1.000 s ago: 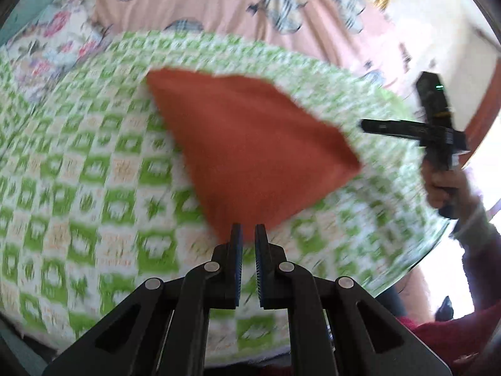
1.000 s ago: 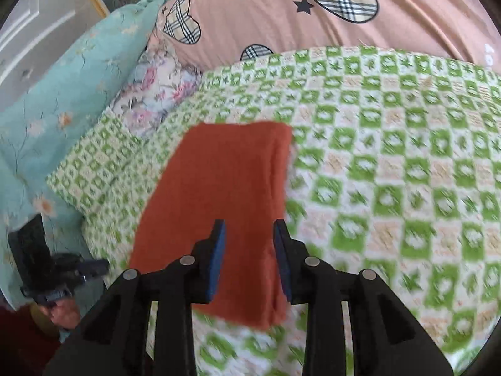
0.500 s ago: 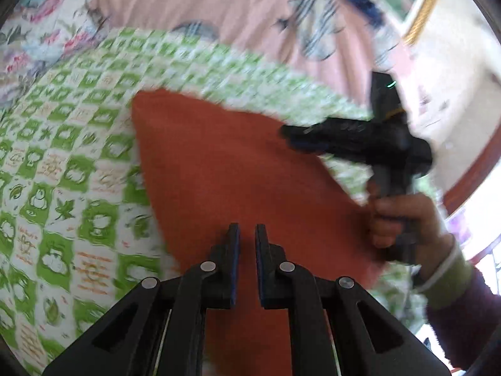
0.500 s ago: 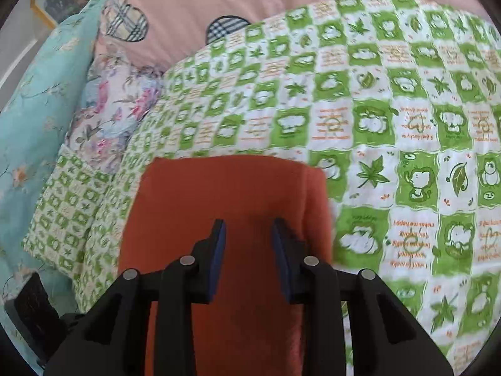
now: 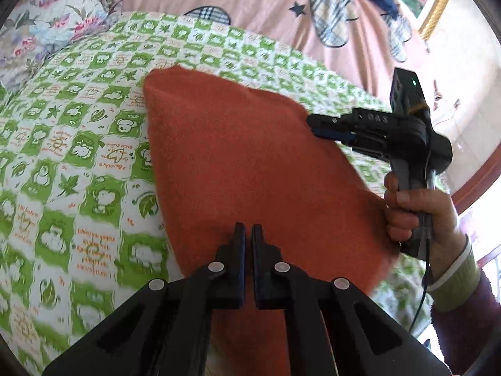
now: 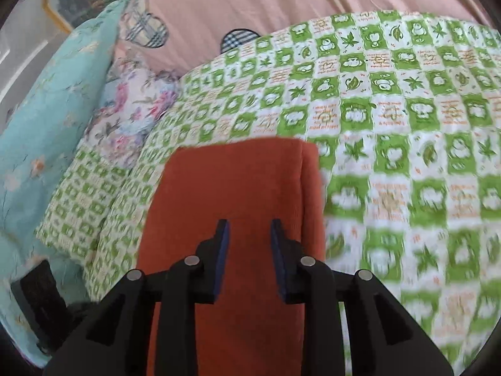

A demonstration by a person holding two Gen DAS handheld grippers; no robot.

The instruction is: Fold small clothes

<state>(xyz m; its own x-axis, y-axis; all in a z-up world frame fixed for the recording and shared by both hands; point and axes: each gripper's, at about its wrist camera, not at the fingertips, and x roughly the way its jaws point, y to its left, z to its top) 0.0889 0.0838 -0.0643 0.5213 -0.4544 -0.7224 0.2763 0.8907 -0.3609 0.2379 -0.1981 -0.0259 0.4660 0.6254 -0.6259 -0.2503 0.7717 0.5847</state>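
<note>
A folded rust-orange cloth (image 5: 244, 156) lies flat on the green-and-white checked blanket (image 5: 78, 144); it also shows in the right wrist view (image 6: 238, 188). My left gripper (image 5: 248, 228) is shut and empty, low over the cloth's near part. My right gripper (image 6: 249, 228) is open, its jaws over the cloth's near end. In the left wrist view the right gripper (image 5: 313, 123) reaches in from the right over the cloth's far right edge, held by a hand (image 5: 416, 206).
A pink quilt with plaid hearts (image 5: 281, 3) lies behind the blanket (image 6: 391, 125). A floral pillow (image 6: 134, 116) and a teal pillow (image 6: 53, 103) lie at the left. The bed edge drops off at the right in the left wrist view.
Both grippers have moved in over the orange cloth and lower. The right gripper has come from beyond the cloth's right side to its far right edge. The cloth has not moved.
</note>
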